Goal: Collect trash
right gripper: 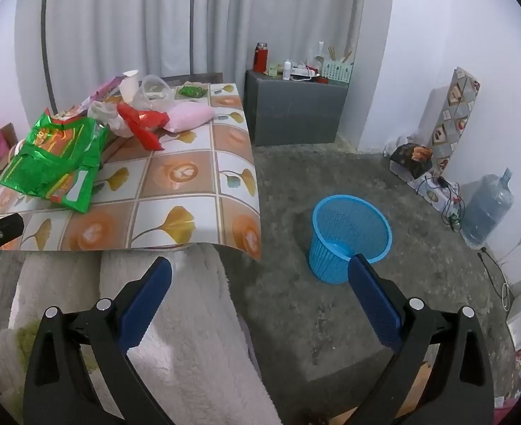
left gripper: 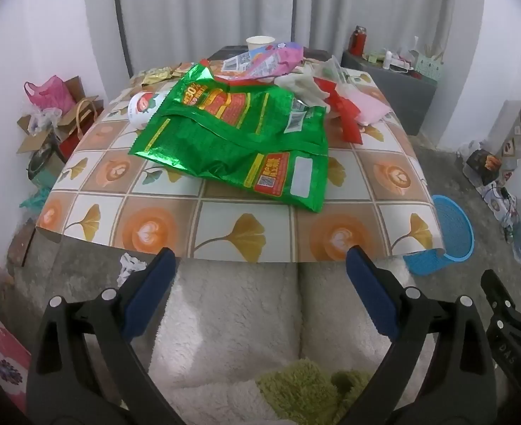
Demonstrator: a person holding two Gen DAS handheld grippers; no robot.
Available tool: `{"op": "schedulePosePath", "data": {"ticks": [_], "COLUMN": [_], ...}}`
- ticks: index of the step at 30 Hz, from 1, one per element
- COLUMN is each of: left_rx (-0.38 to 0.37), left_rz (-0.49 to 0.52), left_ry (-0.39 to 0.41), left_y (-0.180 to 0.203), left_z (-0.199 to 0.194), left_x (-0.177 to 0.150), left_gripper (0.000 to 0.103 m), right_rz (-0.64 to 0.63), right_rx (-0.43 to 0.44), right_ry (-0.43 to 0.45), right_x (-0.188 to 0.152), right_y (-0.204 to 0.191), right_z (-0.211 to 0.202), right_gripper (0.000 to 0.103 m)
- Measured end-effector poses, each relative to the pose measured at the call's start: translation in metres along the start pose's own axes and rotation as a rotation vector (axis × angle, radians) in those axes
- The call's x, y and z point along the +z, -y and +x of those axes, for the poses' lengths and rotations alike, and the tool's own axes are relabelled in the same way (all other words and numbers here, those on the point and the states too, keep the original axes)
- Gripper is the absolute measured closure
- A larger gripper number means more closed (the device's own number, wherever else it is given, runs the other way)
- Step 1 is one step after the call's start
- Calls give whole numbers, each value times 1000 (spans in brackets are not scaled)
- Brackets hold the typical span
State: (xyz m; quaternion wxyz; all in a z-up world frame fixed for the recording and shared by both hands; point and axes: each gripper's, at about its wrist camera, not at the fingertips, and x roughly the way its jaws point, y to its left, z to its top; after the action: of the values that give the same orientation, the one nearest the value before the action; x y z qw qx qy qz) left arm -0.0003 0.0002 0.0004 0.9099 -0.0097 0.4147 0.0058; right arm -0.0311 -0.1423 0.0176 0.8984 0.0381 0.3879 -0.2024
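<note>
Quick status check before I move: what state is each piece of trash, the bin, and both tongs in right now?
Left tongs: open, holding nothing.
Right tongs: open, holding nothing.
Large green foil snack bag: flat on the table, crumpled.
Red plastic wrapper: crumpled, on the table.
White paper cup: upright on the table.
Blue mesh plastic wastebasket: upright on the floor; no trash visible inside.

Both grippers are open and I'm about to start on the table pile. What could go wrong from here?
The green snack bag overlaps a strawberry cup; pulling it may roll the cup off the table. The blue basket stands on the floor apart from the table's right edge, so light wrappers like the red wrapper could miss it. The basket looks light and may tip.
</note>
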Motion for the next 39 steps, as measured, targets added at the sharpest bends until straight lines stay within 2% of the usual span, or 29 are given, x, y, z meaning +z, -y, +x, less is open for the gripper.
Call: {"op": "schedulePosePath", "data": {"ticks": [39], "left_rx": [4], "left_rz": [5], "left_ry": [-5], "left_y": [-4], "left_z": [-2], "left_x": [0], "left_gripper": [10], "right_rz": [-2], "right_rx": [6], "right_ry": [19], "right_x": [2], "right_y": [-1], "right_z": [-3], "right_gripper": [6]}}
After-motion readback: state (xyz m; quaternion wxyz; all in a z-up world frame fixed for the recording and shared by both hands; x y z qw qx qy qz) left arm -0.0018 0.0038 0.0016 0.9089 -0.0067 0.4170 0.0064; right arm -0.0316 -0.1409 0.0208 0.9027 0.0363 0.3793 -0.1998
